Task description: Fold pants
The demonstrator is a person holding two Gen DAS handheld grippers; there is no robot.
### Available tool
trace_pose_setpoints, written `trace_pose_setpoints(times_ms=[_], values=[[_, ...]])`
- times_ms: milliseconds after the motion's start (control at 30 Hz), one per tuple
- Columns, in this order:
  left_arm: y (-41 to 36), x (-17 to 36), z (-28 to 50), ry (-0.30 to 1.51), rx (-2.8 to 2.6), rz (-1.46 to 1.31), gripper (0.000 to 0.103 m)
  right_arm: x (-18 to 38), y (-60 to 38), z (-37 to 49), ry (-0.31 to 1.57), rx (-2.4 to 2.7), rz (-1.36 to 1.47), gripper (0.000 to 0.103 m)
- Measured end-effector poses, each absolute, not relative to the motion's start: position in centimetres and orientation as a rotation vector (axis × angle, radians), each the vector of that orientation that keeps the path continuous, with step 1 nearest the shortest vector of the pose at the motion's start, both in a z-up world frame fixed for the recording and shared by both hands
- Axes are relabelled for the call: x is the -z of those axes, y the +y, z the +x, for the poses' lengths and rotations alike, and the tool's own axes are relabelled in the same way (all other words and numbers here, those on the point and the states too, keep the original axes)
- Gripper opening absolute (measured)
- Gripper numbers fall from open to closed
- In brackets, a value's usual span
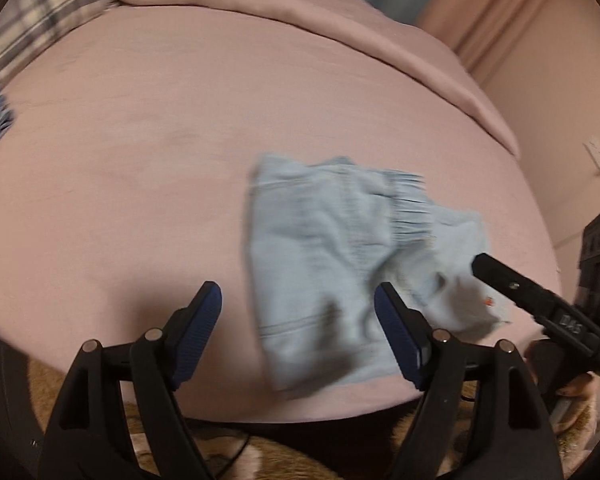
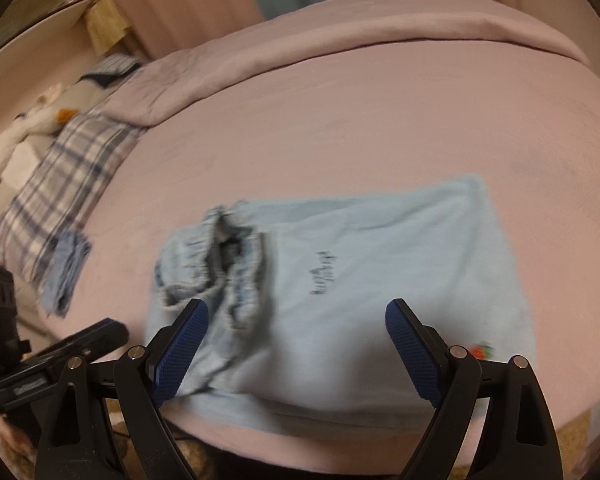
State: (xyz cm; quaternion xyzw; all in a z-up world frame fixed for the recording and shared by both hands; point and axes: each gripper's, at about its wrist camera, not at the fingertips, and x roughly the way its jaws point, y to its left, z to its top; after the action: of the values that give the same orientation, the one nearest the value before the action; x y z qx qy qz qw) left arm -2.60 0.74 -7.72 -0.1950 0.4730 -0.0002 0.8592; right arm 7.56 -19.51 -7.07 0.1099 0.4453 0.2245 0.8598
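Note:
Light blue pants (image 1: 340,264) lie folded into a rough rectangle on the pink bed sheet (image 1: 140,160), near its front edge. Their elastic waistband (image 2: 216,256) is bunched at the left in the right wrist view, with small dark lettering and a red mark on the cloth (image 2: 380,280). My left gripper (image 1: 298,306) is open and empty, just above the pants' left part. My right gripper (image 2: 296,320) is open and empty over the pants' near edge. The right gripper also shows in the left wrist view (image 1: 500,276), its tip on the pants' right side.
A plaid pillow (image 2: 60,184) and a rolled pink duvet (image 2: 340,40) lie at the far side of the bed. A small blue folded cloth (image 2: 66,268) sits at the left. Curtains (image 2: 204,0) hang behind. A brown rug (image 1: 260,460) lies below the bed's front edge.

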Motion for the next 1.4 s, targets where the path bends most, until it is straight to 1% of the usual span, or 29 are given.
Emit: trace_pose_setpoints(times_ms=[267, 533, 567, 600, 633, 667, 733, 767, 800, 833, 1033, 1267, 1400], values=[[2.9, 8.6, -4.0, 1.018, -0.094, -0.441, 0.079, 8.3, -14.2, 9.0, 1.027, -0.603, 0.168, 0.090], [2.7, 8.5, -4.0, 1.016, -0.105, -0.458, 0.079, 10.1, -11.3, 9.5, 1.086, -0.576, 0.130, 0.089], [2.7, 8.5, -4.1, 1.016, -0.106, -0.459, 0.079, 10.1, -11.2, 9.4, 1.081, -0.572, 0.132, 0.088], [2.5, 8.5, -3.8, 1.016, -0.107, -0.460, 0.079, 10.0, -11.1, 9.3, 1.072, -0.564, 0.126, 0.078], [2.5, 8.6, -3.7, 1.017, -0.109, -0.462, 0.079, 9.9, -11.1, 9.2, 1.064, -0.540, 0.106, 0.067], [2.6, 8.6, -3.8, 1.017, -0.110, -0.463, 0.079, 9.8, -11.2, 9.1, 1.056, -0.527, 0.088, 0.064], [2.7, 8.6, -3.8, 1.018, -0.109, -0.466, 0.079, 9.4, -11.5, 8.9, 1.027, -0.514, 0.074, 0.048], [2.8, 8.5, -4.0, 1.017, -0.110, -0.467, 0.079, 9.1, -11.8, 8.7, 1.014, -0.506, 0.063, 0.046], [2.8, 8.5, -4.0, 1.018, -0.110, -0.469, 0.079, 9.0, -12.1, 8.7, 1.004, -0.506, 0.059, 0.038], [2.9, 8.5, -4.0, 1.018, -0.111, -0.470, 0.079, 8.4, -12.4, 8.4, 0.978, -0.500, 0.045, 0.035], [2.9, 8.2, -3.6, 1.009, -0.107, -0.481, 0.079, 6.0, -13.9, 7.4, 0.883, -0.514, 0.039, 0.031], [2.5, 7.6, -2.7, 0.998, -0.073, -0.484, 0.079, 3.1, -17.1, 7.0, 0.798, -0.522, 0.114, 0.029], [2.1, 7.5, -1.9, 0.996, -0.053, -0.483, 0.079, 3.2, -17.0, 7.1, 0.791, -0.533, 0.088, 0.029]])
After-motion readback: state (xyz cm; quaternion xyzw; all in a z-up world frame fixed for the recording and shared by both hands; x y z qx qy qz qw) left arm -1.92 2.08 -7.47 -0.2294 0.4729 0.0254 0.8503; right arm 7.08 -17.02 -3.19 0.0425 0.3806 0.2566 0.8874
